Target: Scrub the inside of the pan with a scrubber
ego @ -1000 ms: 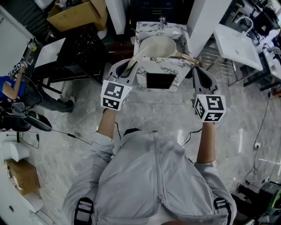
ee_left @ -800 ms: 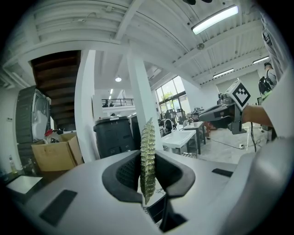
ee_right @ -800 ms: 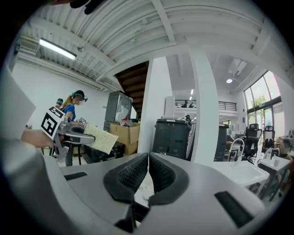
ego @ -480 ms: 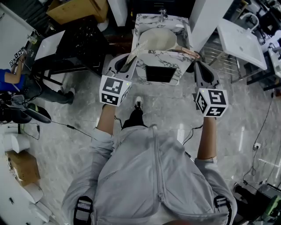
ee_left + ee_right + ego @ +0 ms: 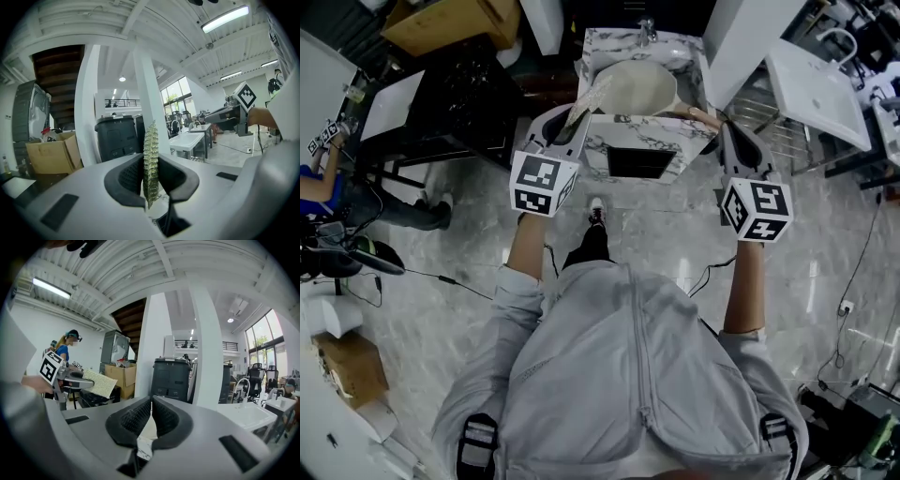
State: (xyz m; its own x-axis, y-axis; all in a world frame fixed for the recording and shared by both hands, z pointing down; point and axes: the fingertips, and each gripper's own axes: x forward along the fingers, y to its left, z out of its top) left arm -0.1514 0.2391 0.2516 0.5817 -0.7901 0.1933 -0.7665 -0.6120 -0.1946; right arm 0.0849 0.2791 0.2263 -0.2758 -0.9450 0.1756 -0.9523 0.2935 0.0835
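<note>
A cream pan lies in the marble sink unit, its handle pointing right. My left gripper is at the unit's front left corner, shut on a flat, pale, ribbed scrubber that sticks up over the pan's left rim. In the left gripper view the scrubber stands edge-on between the pads. My right gripper is at the front right corner, just behind the handle's end. Its jaws meet at the tips, and I see nothing clamped between them.
A faucet stands behind the pan. A white pillar and a white basin on a rack are to the right. A black table and a cardboard box are to the left. A person in blue stands far left.
I have stepped toward the sink; a foot now shows below it. Both grippers have come a little nearer the counter's corners. The scrubber stays in the left gripper.
</note>
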